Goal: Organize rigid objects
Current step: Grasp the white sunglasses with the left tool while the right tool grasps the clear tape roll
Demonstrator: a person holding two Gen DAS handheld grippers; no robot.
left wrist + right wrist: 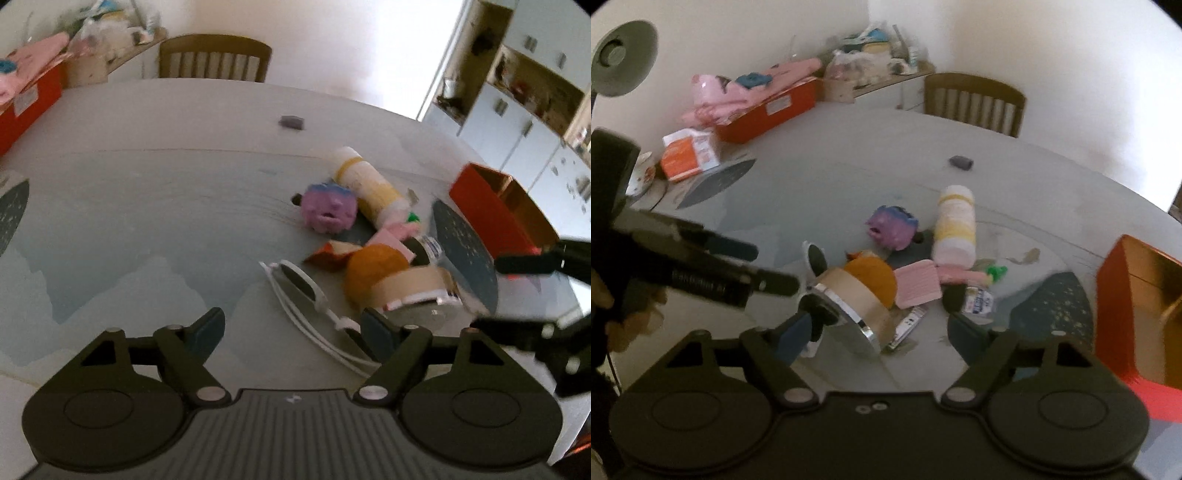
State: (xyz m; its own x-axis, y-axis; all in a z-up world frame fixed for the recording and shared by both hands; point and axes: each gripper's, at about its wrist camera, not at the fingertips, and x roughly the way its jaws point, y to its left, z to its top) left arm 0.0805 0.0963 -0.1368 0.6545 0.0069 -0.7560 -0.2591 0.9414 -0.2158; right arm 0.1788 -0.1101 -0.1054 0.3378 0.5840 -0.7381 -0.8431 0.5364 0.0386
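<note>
A pile of objects lies on the round table point(147, 206): a purple toy point(328, 208), a white and yellow bottle point(365, 184), an orange ball point(373, 266), a tan tape roll point(410, 288), a pink piece point(391, 236) and white sunglasses point(299, 282). The pile also shows in the right wrist view: toy point(892, 227), bottle point(955, 225), tape roll point(857, 299). My left gripper point(293, 334) is open and empty, low over the table just left of the pile. My right gripper point(877, 332) is open, with the tape roll between its fingers, apart from them.
An open orange box point(495, 210) stands right of the pile; it also shows in the right wrist view point(1137, 306). A red bin point(768, 110) with pink cloth, a carton point(689, 153), a lamp point(624, 55), a chair point(975, 101) and a small dark block point(960, 161) surround the table.
</note>
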